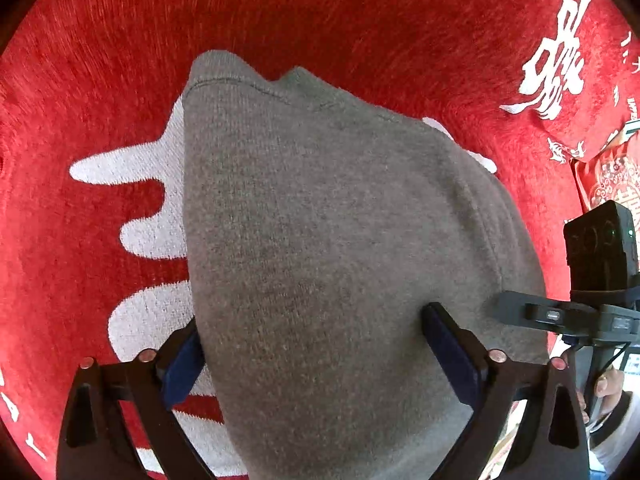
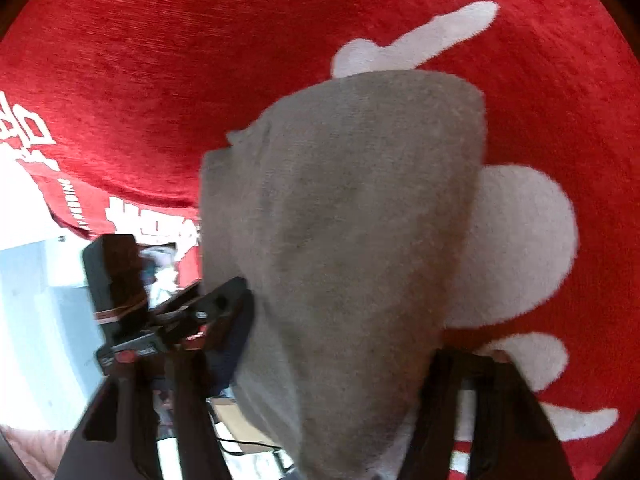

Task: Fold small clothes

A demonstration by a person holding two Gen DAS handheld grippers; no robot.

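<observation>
A small grey knitted garment (image 1: pixel 328 240) hangs over a red cloth with white characters. In the left wrist view it fills the space between my left gripper's (image 1: pixel 316 344) two fingers, whose blue pads press its near edge. In the right wrist view the same grey garment (image 2: pixel 352 240) drapes between my right gripper's (image 2: pixel 340 364) dark fingers, held at its near end and blurred. Its far hem lies on the red cloth. The right gripper (image 1: pixel 592 304) shows at the right edge of the left wrist view.
The red cloth (image 1: pixel 360 12) with white characters covers the whole surface under the garment. A red patterned item (image 1: pixel 608 180) lies at the far right. In the right wrist view the cloth's edge (image 2: pixel 72 224) and a pale floor show at left.
</observation>
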